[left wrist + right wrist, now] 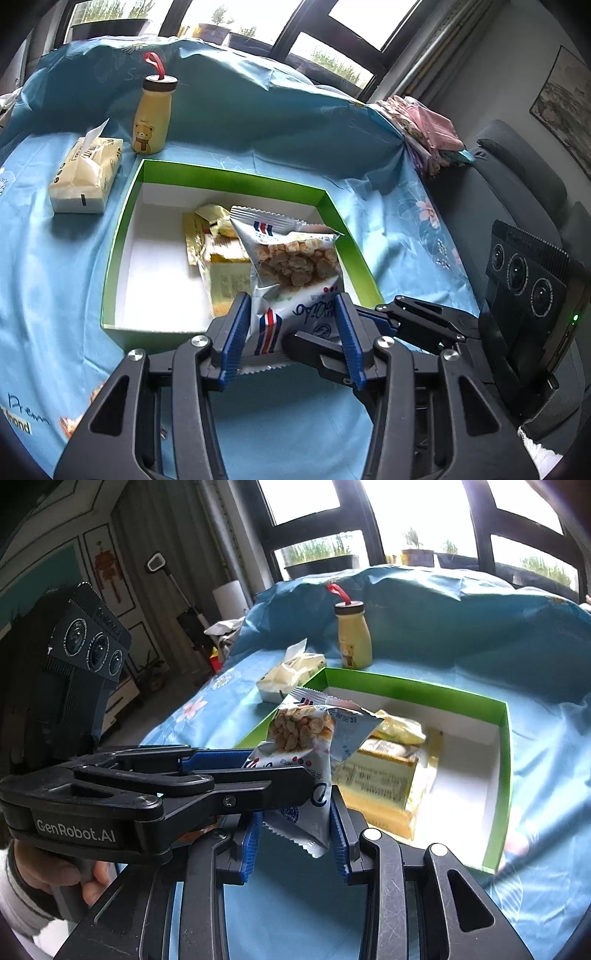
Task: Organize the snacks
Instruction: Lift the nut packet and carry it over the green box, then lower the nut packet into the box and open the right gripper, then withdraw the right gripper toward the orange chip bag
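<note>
Both grippers clamped on the same snack bag (291, 266) right now: left gripper (291, 332) pinching its lower end at bottom centre of the left wrist view, right gripper (295, 834) squeezing the same crinkly bottom seam low in the right wrist view, jaws narrowed on the foil on each. Bag held up in the air, tilted, hanging over the near right corner of the green box (122, 236), not yet inside. Already in there: a few yellow packets (221, 254) bunched mid-box, white floor bare to the left of them. Biggest worry, probably: two tools tugging one thin wrapper, so any drift apart could stretch or rip the seam, or pop it out of one grip and leave it swinging. Letting go too early likely drops it on the box wall or onto the blue cloth (44, 280). Also top-heavy with the puffs up high, so could flop sideways. Bear bottle (151, 118) and tissue pack (86, 175) upper left, well apart, no real threat.
</note>
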The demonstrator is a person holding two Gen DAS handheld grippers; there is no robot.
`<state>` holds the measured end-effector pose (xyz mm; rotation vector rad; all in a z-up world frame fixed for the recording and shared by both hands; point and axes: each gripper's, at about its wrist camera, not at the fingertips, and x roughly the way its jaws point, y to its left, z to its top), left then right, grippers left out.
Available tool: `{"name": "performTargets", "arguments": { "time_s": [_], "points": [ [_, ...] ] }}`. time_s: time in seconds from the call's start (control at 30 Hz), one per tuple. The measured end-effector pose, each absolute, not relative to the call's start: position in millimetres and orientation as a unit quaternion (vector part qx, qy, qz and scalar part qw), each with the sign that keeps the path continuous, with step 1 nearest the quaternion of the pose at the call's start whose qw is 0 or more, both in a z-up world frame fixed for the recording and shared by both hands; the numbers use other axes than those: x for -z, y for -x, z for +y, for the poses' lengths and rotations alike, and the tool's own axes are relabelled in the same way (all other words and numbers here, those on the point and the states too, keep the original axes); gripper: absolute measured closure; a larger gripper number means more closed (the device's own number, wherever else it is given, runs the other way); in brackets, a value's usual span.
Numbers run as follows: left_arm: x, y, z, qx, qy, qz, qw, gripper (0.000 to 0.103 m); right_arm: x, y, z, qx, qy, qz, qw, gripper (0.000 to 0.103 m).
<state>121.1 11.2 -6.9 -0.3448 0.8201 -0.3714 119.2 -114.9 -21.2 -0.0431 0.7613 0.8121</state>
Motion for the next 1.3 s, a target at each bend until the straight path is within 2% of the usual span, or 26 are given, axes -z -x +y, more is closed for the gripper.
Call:
{"name": "performTargets", "arguments": {
  "time_s": [0.27, 0.37, 0.5, 0.53, 0.67, 0.8, 1.13, 1.17, 1.23, 1.3],
  "points": [
    [21.9, -150.9, 29.0, 0.162, 0.192, 0.408, 0.878, 0.057, 32.0, -153.1, -95.2, -0.381, 0.023, 0.382, 0.841, 0.067],
    [28.7, -159.8, 36.6, 0.151, 0.202, 0.417, 0.873, 0.053, 36.8, -163.1, -85.4, -0.374, 0.035, 0.391, 0.84, 0.067],
    [34.5, -163.1, 44.7, 0.13, 0.206, 0.418, 0.875, 0.02, 41.3, -171.2, -76.8, -0.344, 0.053, 0.393, 0.851, 0.065],
    [34.6, -162.6, 46.7, 0.129, 0.208, 0.416, 0.876, 0.018, 41.8, -171.9, -77.2, -0.343, 0.051, 0.393, 0.852, 0.063],
    [30.7, -157.2, 53.2, 0.12, 0.211, 0.411, 0.879, 0.018, 40.6, -169.0, -84.2, -0.34, 0.042, 0.39, 0.855, 0.061],
    [23.6, -148.5, 59.0, 0.113, 0.211, 0.403, 0.883, 0.018, 35.8, -163.2, -97.2, -0.331, 0.03, 0.383, 0.862, 0.049],
    [13.7, -114.4, 81.2, 0.086, 0.224, 0.392, 0.888, 0.017, 24.4, -134.8, -114.5, -0.334, 0.016, 0.376, 0.864, 0.047],
    [12.8, -111.3, 83.5, 0.082, 0.223, 0.391, 0.889, 0.015, 24.4, -132.2, -114.8, -0.335, 0.013, 0.378, 0.863, 0.047],
    [11.5, -101.4, 88.3, 0.071, 0.22, 0.389, 0.892, 0.0, 24.5, -126.2, -114.5, -0.34, 0.011, 0.379, 0.86, 0.047],
    [10.6, -92.4, 91.8, 0.065, 0.218, 0.386, 0.894, 0.001, 25.6, -120.1, -113.4, -0.346, 0.008, 0.381, 0.858, 0.047]
  ]
}}
